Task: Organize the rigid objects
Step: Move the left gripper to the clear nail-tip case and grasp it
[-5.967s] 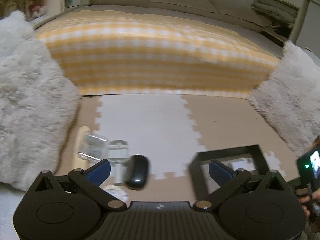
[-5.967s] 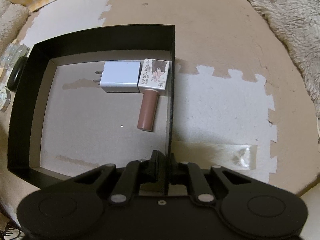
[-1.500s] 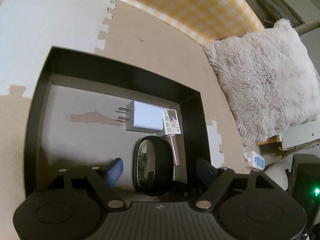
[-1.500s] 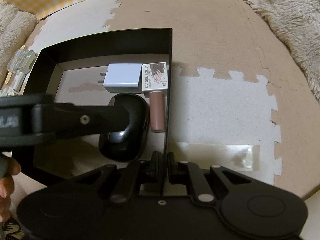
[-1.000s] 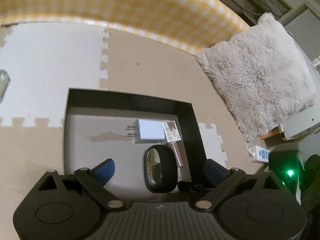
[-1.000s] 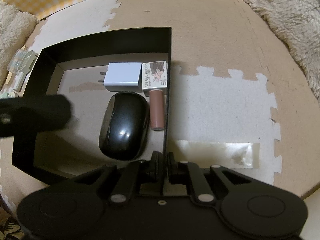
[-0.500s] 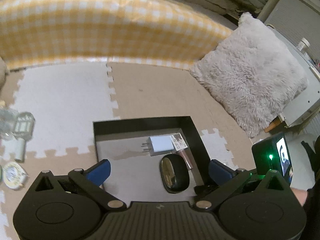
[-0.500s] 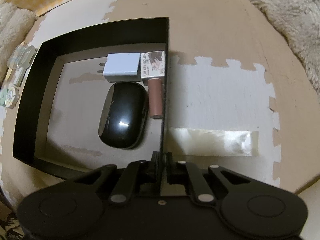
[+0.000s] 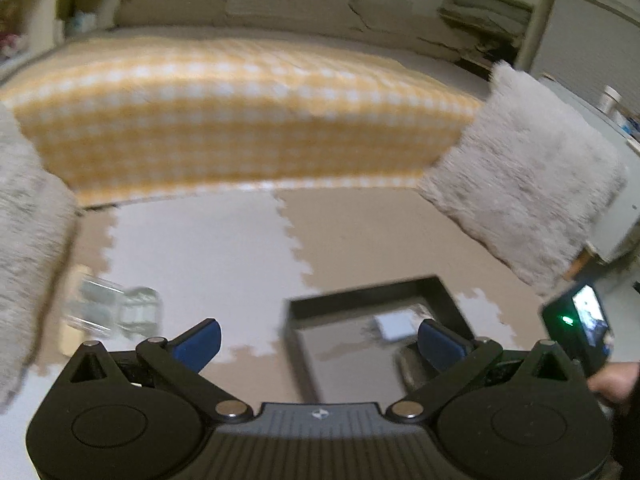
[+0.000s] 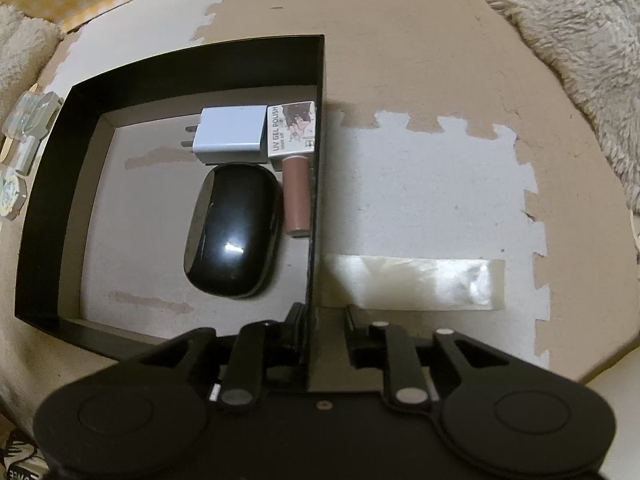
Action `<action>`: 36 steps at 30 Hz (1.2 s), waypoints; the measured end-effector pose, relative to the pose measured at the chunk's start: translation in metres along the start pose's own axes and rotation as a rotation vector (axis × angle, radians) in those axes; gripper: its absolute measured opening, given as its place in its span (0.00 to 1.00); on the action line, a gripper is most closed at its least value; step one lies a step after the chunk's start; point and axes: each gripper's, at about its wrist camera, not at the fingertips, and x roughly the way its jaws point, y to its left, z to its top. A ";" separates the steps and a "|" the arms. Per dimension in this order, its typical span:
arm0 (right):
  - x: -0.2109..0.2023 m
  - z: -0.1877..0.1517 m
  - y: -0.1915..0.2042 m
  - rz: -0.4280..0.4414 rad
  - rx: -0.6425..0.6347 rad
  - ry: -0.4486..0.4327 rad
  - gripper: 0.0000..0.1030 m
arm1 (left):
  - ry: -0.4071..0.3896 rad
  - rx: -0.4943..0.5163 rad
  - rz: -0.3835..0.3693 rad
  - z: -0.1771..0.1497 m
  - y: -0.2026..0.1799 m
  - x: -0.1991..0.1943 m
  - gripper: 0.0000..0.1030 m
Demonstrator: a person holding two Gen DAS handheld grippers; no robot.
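Glossy black oval mouse [image 10: 234, 236] lies flat inside the shallow black rectangular tray [image 10: 52, 200], ahead and left of the right gripper [image 10: 320, 320]; white plug-in charger [image 10: 230, 135] sits just beyond it, and a brown gel-polish tube w/ white printed box [image 10: 297, 168] lies along the tray's right wall. Right gripper straddles that wall, jaws opening, pads no longer pressing it. Left gripper [image 9: 318, 338] is spread wide w/ nothing between its blue pads [image 9: 200, 338], tray [image 9: 296, 344] ahead to its right, clear plastic items [image 9: 116, 310] ahead to its left on the beige-and-white foam puzzle mat [image 9: 208, 248].
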 end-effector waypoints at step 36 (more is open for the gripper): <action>0.006 0.007 0.012 0.006 -0.045 -0.005 0.10 | 0.150 0.291 0.486 -0.020 0.168 0.088 1.00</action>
